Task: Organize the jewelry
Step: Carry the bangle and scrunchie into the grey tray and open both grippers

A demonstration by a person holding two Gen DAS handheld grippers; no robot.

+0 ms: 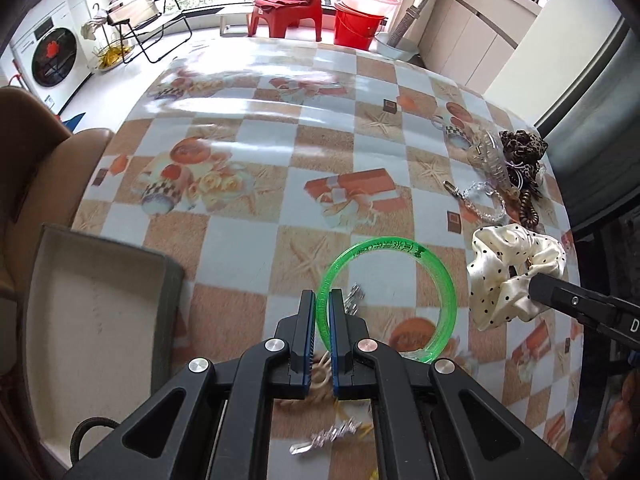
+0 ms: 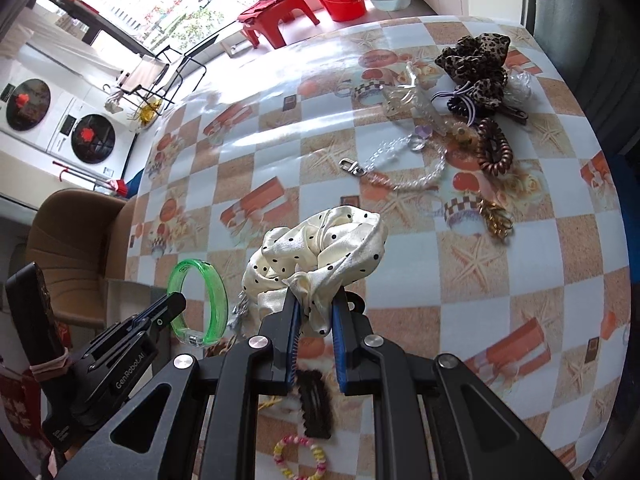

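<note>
Left wrist view shows the left gripper (image 1: 323,300) clamped on the rim of a translucent green bangle (image 1: 436,276), its two fingers pressed together on the near-left arc with the rest of the ring held out ahead, apparently lifted above the patterned tablecloth (image 1: 248,128). A grey-walled tray (image 1: 170,276) sits just to the left at the table edge, probably where the pieces belong. In the right wrist view, the right gripper (image 2: 314,300) pinches a bunched fold of the cream polka-dot scrunchie (image 2: 320,240), fingers closed on the fabric, the scrunchie hanging in front of them. Further back lie a leopard-print scrunchie (image 2: 474,62), a clear hair claw (image 2: 404,98), a brown spiral hair tie (image 2: 494,148), a clear beaded chain with a clasp (image 2: 408,178) and a gold chain (image 2: 496,216); a dark snap clip (image 2: 316,404) and a pastel bead bracelet (image 2: 300,456) lie close under the right gripper. The bangle is hard, smooth and caught on a narrow stretch of rim, so I judge it may pivot or slip out if swung quickly toward the tray. The satin is slippery and held only by a fold, so it could slide free. Both grippers are near each other, and a crossing move risks a knock.
</note>
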